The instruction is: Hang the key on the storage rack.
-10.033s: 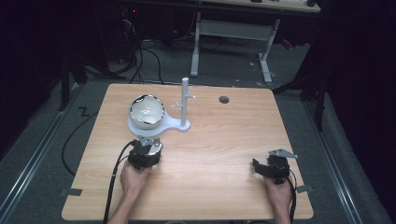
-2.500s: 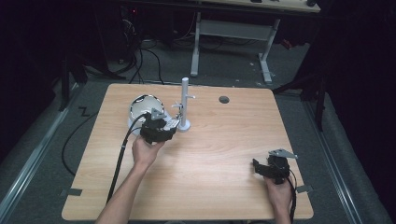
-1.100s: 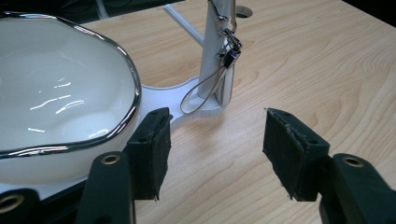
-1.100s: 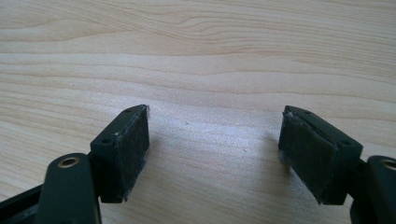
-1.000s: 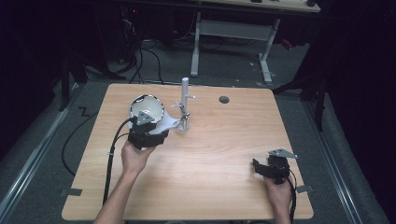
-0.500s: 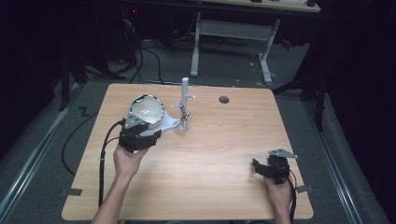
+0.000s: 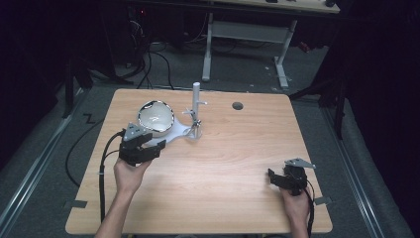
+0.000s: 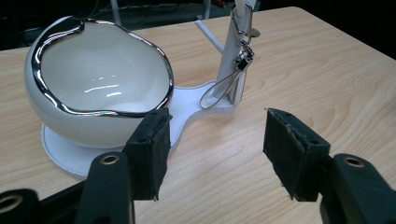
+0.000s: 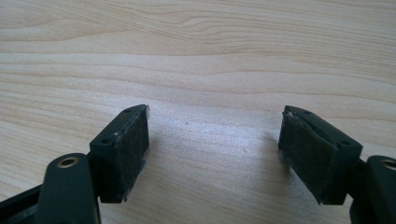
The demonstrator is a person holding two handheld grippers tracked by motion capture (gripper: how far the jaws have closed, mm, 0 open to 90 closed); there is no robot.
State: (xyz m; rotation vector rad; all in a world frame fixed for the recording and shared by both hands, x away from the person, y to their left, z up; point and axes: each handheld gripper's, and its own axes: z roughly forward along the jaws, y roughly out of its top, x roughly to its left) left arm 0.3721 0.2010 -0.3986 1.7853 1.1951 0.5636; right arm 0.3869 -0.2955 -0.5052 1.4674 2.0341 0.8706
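Two grippers, both mine, both with jaws spread wide and nothing between them. My left gripper hovers just in front of the white stand, near the bowl; my right gripper rests low over bare table at the near right corner, well apart from everything (its own view shows wood grain between the pads).

The thing in hand looks like the small chain hanging on the white post of the stand. It hangs from a peg near the post's top, a metal clasp partway down, a thin loop drooping to the base. The post stands just right of the bowl, both on one white base plate.

Handling, my guess: the chain is very light, limp, thin, and likely slippery, so it will slide out of a loose pinch. Best hold is the clasp, the only chunky bit; the thin loop is the worse choice. Pinch it square between the pads and lift up and off the peg, not sideways, or the post may tip the light stand.

The bowl looks glazed ceramic with a chrome rim: smooth, hard, breakable (keep the jaws off it). It would take the chain easily from above.
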